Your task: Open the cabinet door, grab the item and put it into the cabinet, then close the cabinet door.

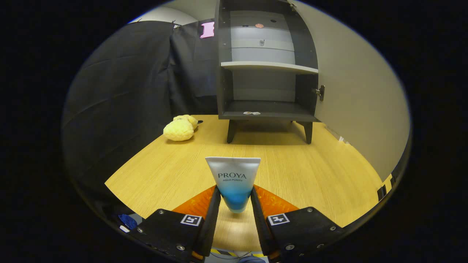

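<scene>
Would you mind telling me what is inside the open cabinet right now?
The cabinet holds a pale shelf with nothing on it, and two small flat bits at the bottom compartment's front edge. The tube sits gripped between the gripper fingers.

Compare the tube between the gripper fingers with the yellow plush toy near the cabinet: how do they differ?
The tube is white fading to blue, smooth and flat-sided; the plush toy is pale yellow, fuzzy and rounded. The tube is clamped in the gripper, crimped end forward; the toy lies free on the table. The tube is at the fingers; the toy lies far beyond, left of the open cabinet. Both are outside the cabinet.
</scene>
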`<move>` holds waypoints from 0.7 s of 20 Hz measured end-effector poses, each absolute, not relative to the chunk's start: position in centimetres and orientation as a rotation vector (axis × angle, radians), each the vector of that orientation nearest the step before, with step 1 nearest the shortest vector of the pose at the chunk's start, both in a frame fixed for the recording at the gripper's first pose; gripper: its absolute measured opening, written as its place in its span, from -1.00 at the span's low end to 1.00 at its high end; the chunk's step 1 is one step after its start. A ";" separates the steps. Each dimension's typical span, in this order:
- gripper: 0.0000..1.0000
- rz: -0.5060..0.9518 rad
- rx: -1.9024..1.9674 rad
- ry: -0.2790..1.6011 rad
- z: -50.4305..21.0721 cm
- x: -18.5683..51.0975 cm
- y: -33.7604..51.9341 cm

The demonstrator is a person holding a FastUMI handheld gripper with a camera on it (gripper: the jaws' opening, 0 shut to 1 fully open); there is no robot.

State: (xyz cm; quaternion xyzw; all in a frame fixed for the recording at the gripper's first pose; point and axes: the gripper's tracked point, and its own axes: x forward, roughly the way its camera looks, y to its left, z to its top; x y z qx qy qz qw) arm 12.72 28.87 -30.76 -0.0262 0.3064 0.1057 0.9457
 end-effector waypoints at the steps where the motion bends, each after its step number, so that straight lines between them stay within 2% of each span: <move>1: 0.02 0.212 -0.052 0.616 -30.1 13.3 28.7; 14: 0.02 0.187 -0.053 0.464 -19.8 23.6 26.7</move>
